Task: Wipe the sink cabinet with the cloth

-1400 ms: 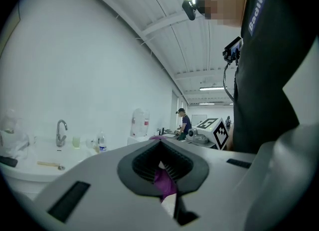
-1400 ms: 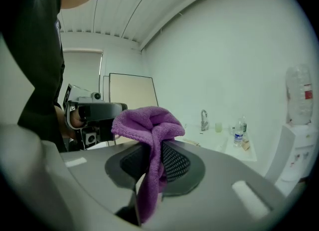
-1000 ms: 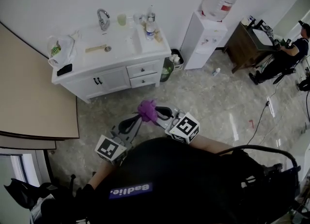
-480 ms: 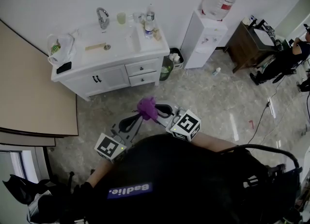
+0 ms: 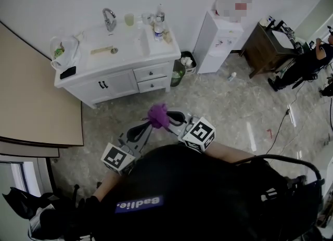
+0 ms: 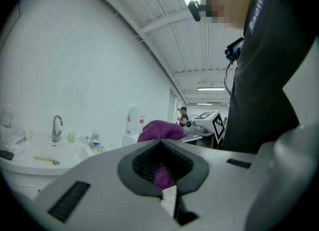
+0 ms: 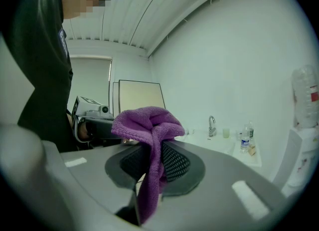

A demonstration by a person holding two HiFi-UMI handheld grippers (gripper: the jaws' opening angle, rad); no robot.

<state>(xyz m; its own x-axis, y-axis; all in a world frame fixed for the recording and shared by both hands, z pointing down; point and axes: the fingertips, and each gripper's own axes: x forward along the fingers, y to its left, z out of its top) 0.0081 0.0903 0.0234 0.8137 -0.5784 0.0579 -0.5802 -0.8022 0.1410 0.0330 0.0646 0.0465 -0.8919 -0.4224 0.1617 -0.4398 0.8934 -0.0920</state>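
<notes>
Marble-patterned floor [image 5: 223, 104] separates the person from the white sink cabinet [image 5: 122, 81], which stands well apart against the wall. Above that floor the purple cloth [image 5: 157, 116] is gripped by the right claw [image 7: 149, 167], closed firmly on it. The left claw [image 6: 162, 172] also appears closed on a fold, though little fabric shows there.

A white water dispenser [image 5: 218, 45] stood against the wall ahead of me, with a small bin [image 5: 187, 62] just beside it on the marble floor [image 5: 229, 104]. Left of those I saw a water bottle [image 5: 156, 26], a pale green cup [image 5: 129, 20], a crumpled plastic bag [image 5: 65, 51] and a black phone [image 5: 67, 72]. Far right, a person [image 5: 307, 63] was at a dark wooden table [image 5: 263, 52]. A beige panel [image 5: 36, 99] filled my left.
</notes>
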